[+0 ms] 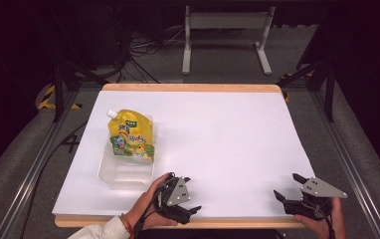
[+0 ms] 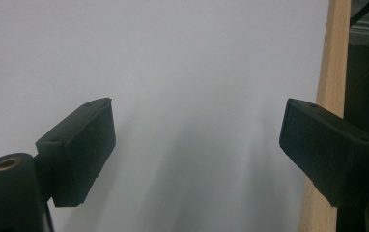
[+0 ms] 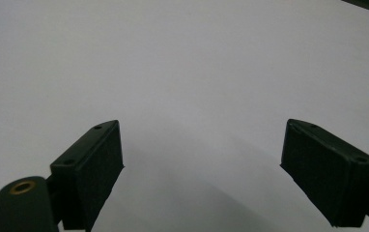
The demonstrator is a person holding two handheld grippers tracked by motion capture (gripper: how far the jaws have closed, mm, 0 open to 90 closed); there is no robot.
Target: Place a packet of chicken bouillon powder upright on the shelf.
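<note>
Both grippers sit wide open and empty at the bottom edge — left gripper (image 1: 187, 195), right gripper (image 1: 288, 188) — probably parked, since the yellow pouch (image 1: 130, 134) leans in the clear tub (image 1: 123, 175) left of centre.

pouch (image 1: 131, 135): yellow spouted refill pack, white screw cap at top-left corner, green label patch near top, cartoon print and green band lower down
pouch pose: propped at a slant, cap end raised toward far-left, bottom end down inside tub
pouch state: sealed, cap on, looks full, not gripped
tub (image 1: 109, 175): clear plastic rectangular container, open top, see-through walls
tub pose: upright, flat on white table sheet
tub location: left part of table, nearer front edge than back
</note>
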